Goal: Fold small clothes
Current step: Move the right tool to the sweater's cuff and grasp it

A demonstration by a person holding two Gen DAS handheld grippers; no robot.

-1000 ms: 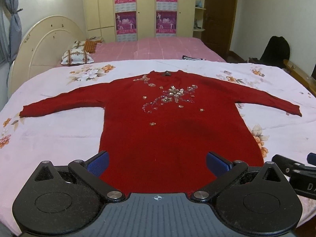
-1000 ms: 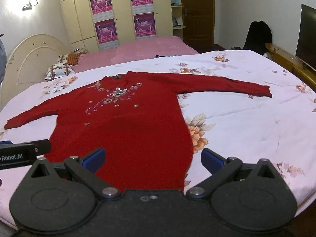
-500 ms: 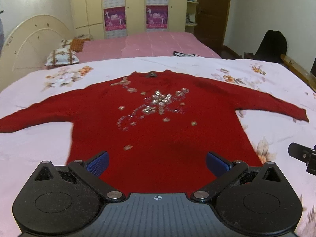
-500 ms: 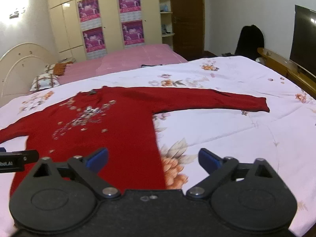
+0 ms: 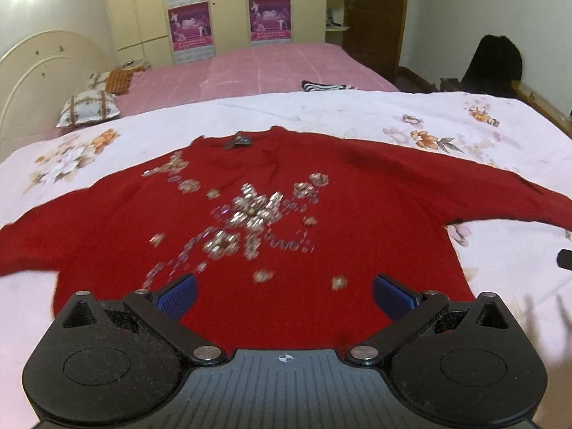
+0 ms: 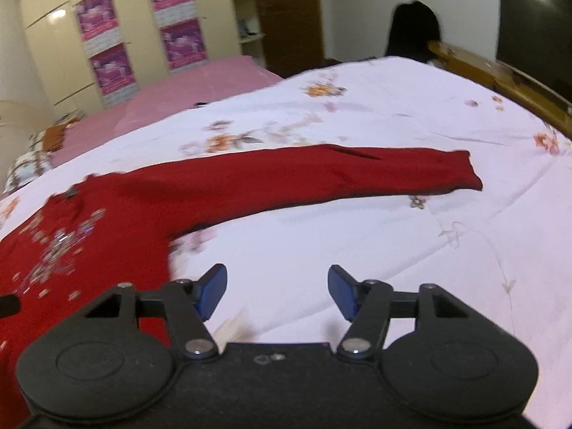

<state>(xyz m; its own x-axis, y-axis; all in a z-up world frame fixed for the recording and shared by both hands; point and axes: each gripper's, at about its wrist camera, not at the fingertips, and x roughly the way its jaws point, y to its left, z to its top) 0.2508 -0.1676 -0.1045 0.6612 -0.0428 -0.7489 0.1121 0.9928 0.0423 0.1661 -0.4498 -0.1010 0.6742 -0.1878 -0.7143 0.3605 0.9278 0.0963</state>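
A red long-sleeved sweater [image 5: 286,214] with silver beadwork on the chest lies flat, face up, on the white floral bedspread [image 5: 357,121]. My left gripper [image 5: 284,295] is open and empty above the sweater's body, below the beadwork. My right gripper [image 6: 277,291] is open and empty above bare bedspread [image 6: 357,232], just right of the sweater's body [image 6: 89,236]. The right sleeve [image 6: 357,171] stretches out ahead of it, its cuff to the right.
A pink bed [image 5: 268,64] with pillows [image 5: 89,107] lies beyond the bedspread. Cream wardrobes with purple posters [image 5: 228,7] line the far wall. A wooden bed frame [image 6: 500,75] runs along the right edge. A black bag [image 5: 493,60] stands at the back right.
Both grippers have moved forward over the bed. The left one went from the hem up over the body. The right one swung right, off the sweater, towards the right sleeve, its jaws somewhat narrower.
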